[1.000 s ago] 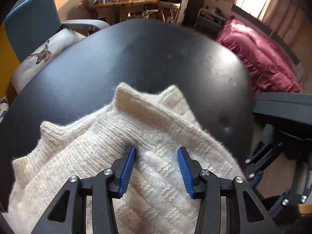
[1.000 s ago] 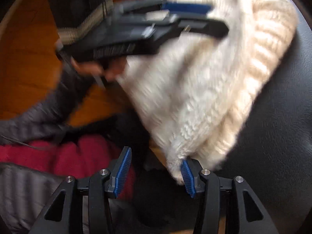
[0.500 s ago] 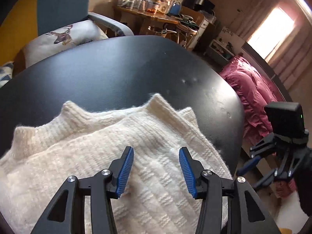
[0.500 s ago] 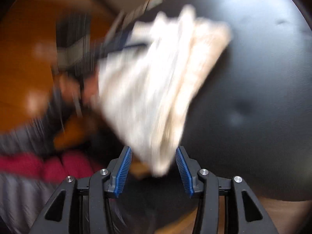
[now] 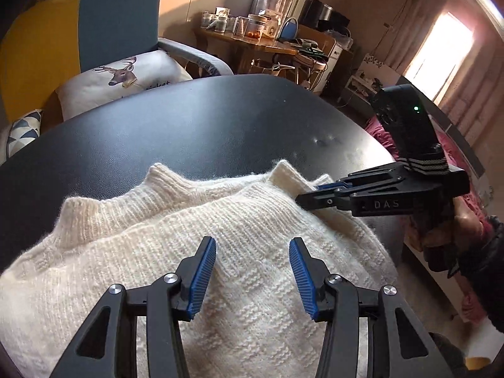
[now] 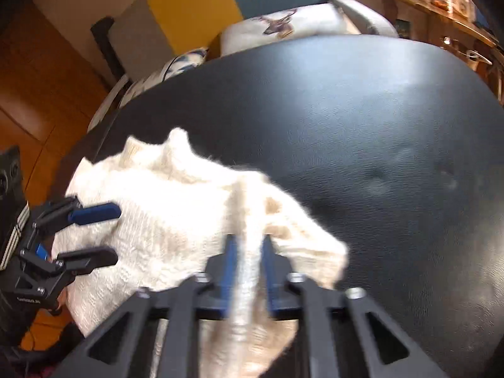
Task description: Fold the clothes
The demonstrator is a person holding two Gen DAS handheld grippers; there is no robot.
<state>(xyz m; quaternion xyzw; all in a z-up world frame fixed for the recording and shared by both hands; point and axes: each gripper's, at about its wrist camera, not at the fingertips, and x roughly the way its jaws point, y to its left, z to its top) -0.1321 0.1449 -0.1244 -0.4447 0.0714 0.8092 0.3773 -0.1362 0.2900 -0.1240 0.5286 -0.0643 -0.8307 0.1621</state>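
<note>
Black desk [image 5: 195, 126] bearing a cream knitted sweater [image 5: 176, 252]; left gripper [image 5: 252, 271] spread open above it, right gripper [image 6: 249, 261] at 3 o'clock clamping its edge.

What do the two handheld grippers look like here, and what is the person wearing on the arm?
Both the left gripper and right gripper are black linkage frames with silver pivot bolts and ribbed blue pads on the fingers. The right one has "DAS" lettering and a green light. The sleeve is dark.
</note>
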